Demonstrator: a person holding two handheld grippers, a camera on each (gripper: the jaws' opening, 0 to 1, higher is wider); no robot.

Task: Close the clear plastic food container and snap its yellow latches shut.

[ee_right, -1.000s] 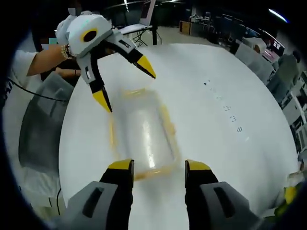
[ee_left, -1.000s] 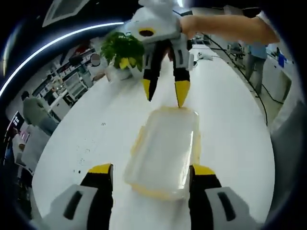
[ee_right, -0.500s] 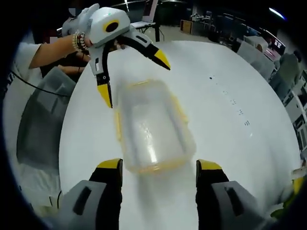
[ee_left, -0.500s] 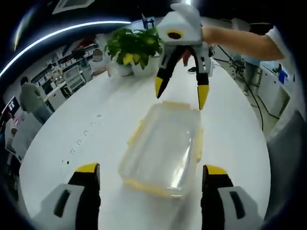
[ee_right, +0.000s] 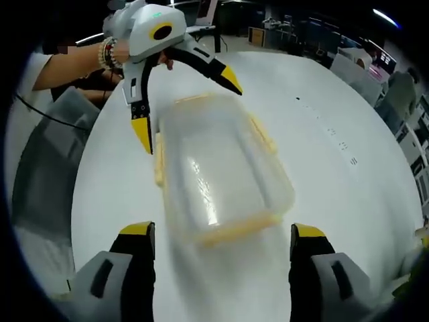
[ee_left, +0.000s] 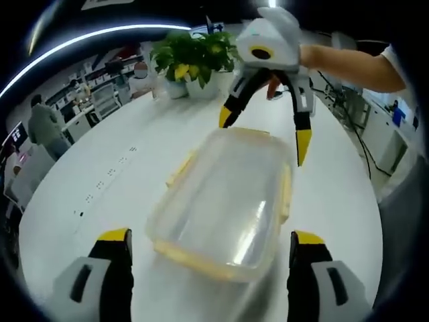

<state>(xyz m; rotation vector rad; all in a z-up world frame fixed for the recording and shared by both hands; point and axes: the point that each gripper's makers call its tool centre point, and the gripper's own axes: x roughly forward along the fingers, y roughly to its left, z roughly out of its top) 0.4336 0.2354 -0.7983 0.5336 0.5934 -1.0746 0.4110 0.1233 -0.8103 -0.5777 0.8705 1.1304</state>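
Observation:
The clear plastic container [ee_left: 224,201] with yellow latches along its sides lies on the white table [ee_left: 100,174], its lid on top. My left gripper [ee_left: 209,236] is open, its yellow-tipped jaws straddling the container's near end. At the far end in this view, my right gripper [ee_left: 263,132] is open, one tip on each side of the far corners. In the right gripper view the container [ee_right: 218,164] lies between my open right gripper [ee_right: 222,230] and the open left gripper [ee_right: 186,107] at its far end. I cannot tell whether the latches are snapped.
Potted green plants [ee_left: 194,57] stand at the table's far end in the left gripper view. A grey chair [ee_right: 50,174] sits beside the table edge. A person's forearm [ee_left: 355,67] holds the right gripper. Office desks and shelves ring the room.
Both grippers have opened wider and come closer around the container's two ends, so it looms larger in both views.

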